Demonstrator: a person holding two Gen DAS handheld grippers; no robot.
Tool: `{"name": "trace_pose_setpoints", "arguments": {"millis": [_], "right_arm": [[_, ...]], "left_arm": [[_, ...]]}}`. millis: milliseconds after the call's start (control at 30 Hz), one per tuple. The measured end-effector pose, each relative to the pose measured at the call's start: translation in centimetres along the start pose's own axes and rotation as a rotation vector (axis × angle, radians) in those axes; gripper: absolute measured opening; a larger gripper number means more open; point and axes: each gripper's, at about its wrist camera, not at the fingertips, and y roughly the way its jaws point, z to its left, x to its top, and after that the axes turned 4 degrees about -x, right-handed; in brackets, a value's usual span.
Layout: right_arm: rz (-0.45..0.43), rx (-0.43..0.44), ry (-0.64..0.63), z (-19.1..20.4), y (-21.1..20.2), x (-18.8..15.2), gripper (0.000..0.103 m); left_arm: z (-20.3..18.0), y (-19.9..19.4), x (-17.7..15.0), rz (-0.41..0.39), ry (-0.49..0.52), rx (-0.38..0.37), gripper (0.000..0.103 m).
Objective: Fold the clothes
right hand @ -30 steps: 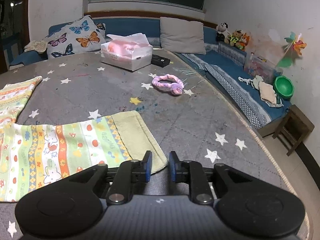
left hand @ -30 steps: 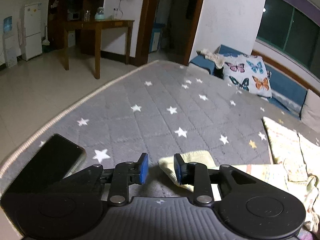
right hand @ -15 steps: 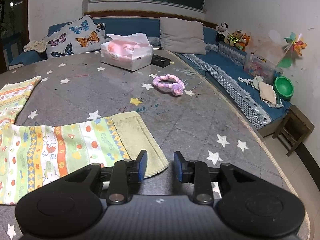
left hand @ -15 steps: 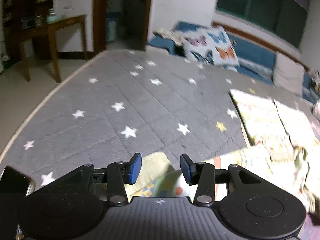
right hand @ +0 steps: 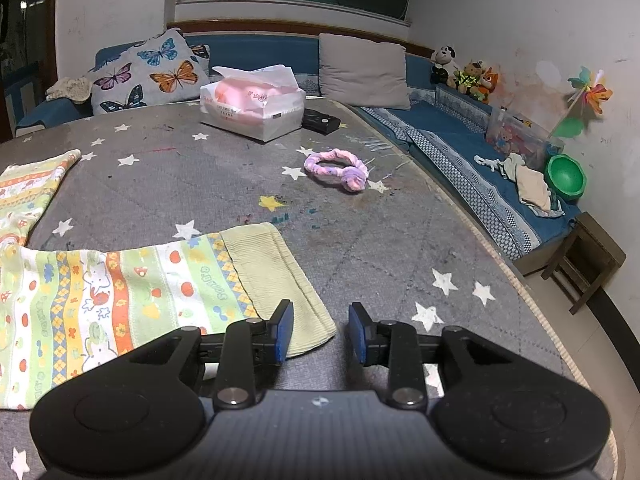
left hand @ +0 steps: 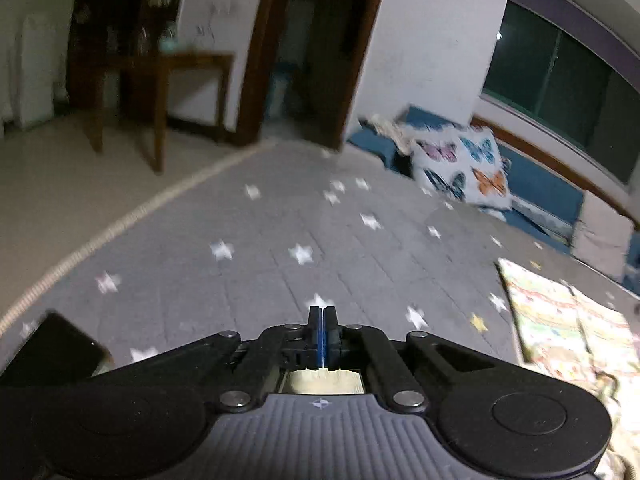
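left gripper [left hand: 323, 316] has just snapped closed, pads together, a pale yellow bit of cloth visible under its base, but i cannot tell if it pinches it. right gripper [right hand: 320, 330] is released over the green cuff of the striped garment [right hand: 120, 300], flat near the mattress's [right hand: 360, 240] front edge.

I can make out very little writing from here. The tissue pack [right hand: 256, 106] on the mat carries small dark print along its front face and a red mark at its left end, both too small for me to read. The striped garment [right hand: 120, 292] has blue lettering running along its green bands, repeated between the cartoon figures, but I cannot spell it out. In the left wrist view I read nothing at all; it is blurred.
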Motion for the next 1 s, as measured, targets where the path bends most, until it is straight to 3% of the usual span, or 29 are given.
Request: {"name": "trace_pose_setpoints", "arguments": {"millis": [133, 200, 267, 333, 433, 467, 533, 567, 633, 733, 833, 1000], "right_arm": [[0.000, -0.003, -0.001, 0.1, 0.0, 0.0, 0.030], [0.000, -0.004, -0.001, 0.1, 0.0, 0.0, 0.030], [0.001, -0.003, 0.001, 0.1, 0.0, 0.0, 0.030], [0.001, -0.002, 0.004, 0.0, 0.0, 0.0, 0.031], [0.001, -0.003, 0.004, 0.0, 0.0, 0.0, 0.031], [0.001, -0.004, 0.004, 0.0, 0.1, 0.0, 0.031], [0.000, -0.004, 0.004, 0.1, 0.1, 0.0, 0.031], [0.000, -0.004, 0.004, 0.1, 0.1, 0.0, 0.031], [-0.001, -0.004, 0.004, 0.1, 0.1, -0.1, 0.031], [-0.001, -0.004, 0.005, 0.1, 0.1, -0.1, 0.031], [-0.001, -0.005, 0.005, 0.1, 0.1, -0.1, 0.031], [-0.001, -0.002, 0.008, 0.0, 0.0, -0.1, 0.030]], "left_arm": [[-0.9, 0.6, 0.1, 0.064, 0.053, -0.067, 0.009], [-1.8, 1.1, 0.1, 0.081, 0.095, -0.072, 0.021], [-2.7, 1.7, 0.1, 0.096, 0.131, -0.073, 0.048], [-3.5, 2.5, 0.1, 0.115, 0.168, -0.070, 0.053], [-4.3, 3.9, -0.2, 0.185, 0.212, -0.039, 0.049], [-4.3, 4.4, -0.3, 0.205, 0.221, -0.032, 0.038], [-4.2, 4.8, -0.4, 0.216, 0.226, -0.039, 0.029], [-4.1, 4.8, -0.4, 0.217, 0.227, -0.046, 0.015], [-3.9, 4.5, -0.4, 0.196, 0.215, -0.045, 0.012], [-3.3, 2.7, -0.1, 0.059, 0.181, 0.013, 0.011], [-1.8, 1.1, 0.5, -0.047, 0.070, 0.043, 0.011], [-1.0, 1.4, 0.3, -0.087, 0.040, 0.049, 0.011]]}}
